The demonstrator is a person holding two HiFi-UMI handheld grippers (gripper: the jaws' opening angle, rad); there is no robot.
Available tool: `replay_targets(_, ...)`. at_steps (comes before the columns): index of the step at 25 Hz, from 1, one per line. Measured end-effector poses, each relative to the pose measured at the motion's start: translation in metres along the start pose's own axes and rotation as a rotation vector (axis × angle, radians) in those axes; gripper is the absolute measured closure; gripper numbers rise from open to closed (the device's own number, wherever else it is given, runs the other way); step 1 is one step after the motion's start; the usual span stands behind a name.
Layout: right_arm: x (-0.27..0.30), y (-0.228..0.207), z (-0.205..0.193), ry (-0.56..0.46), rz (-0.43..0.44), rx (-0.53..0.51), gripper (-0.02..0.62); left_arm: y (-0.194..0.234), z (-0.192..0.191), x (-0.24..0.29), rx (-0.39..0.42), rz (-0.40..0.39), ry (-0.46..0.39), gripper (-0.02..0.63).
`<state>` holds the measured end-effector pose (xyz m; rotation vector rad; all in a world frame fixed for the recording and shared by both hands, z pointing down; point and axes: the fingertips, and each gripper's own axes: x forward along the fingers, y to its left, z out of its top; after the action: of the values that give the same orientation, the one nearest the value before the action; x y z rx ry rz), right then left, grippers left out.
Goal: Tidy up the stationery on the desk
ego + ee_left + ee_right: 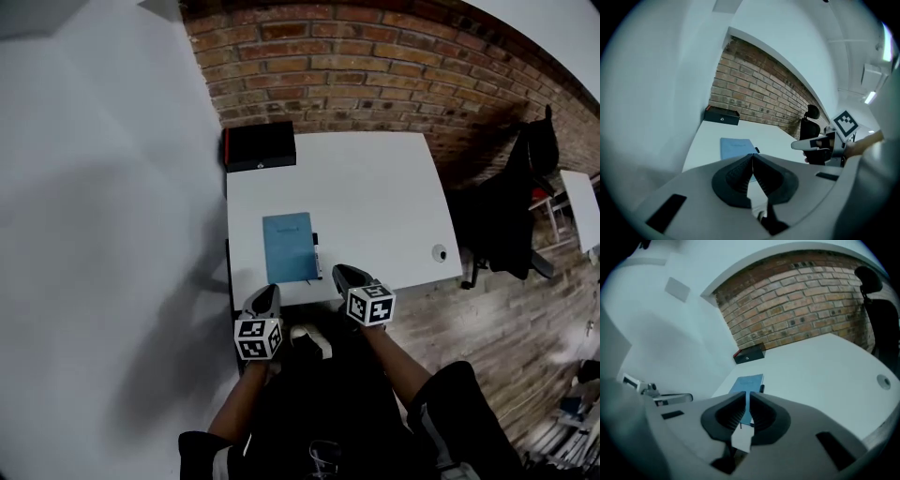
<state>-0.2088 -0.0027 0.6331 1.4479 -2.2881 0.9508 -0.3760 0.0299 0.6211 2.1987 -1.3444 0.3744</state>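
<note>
1. Plainly, we count one white desk (375, 187) in the middle of the head view, set against a brick wall (375, 66) that fills the top of the frame.
2. One blue notebook (289, 247) lies flat on the desk, left of centre and near the lower edge.
3. One dark pen (316, 253) lies along the notebook's right edge, just beside it. We cannot tell whether they touch.
4. One black box (260, 146) sits at the desk's upper left corner, well apart from the notebook.
5. One small round fitting (440, 252) shows near the desk's lower right corner.
6. One black office chair (516, 206) stands at the right of the frame, beside the desk.
7. We hold two claws at the lower edge of the desk, below the notebook.
8. In its own view the left claw (752, 157) is pressed together at the tips and grips nothing.
9. The right claw (747, 394) is also drawn together, with only a thin slit between its jaws and nothing in it.
</note>
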Motion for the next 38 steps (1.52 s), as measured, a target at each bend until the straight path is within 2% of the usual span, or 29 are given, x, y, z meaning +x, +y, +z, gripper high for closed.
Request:
replay_targets(5, -0.044, 0.000, 0.025, -0.136, -0.107, -0.083, 0.572, -0.028, 0.024, -0.005, 0.079, -0.023, -0.053, 0.591)
replay_targets(13, -0.115, 0.012, 0.039, -0.242, -0.152, -0.258, 0.572, -0.077, 0.034, -0.031, 0.126, -0.012, -0.110, 0.591)
replay_targets(25, -0.177, 0.004, 0.008, -0.248, -0.148, -0.266, 0.574, -0.134, 0.016, -0.069, 0.175, -0.003, -0.132, 0.591)
replay_targets(38, -0.204, 0.018, -0.020, -0.241, -0.119, -0.264, 0.574, -0.153, -0.009, -0.100, 0.182, 0.016, -0.128, 0.591)
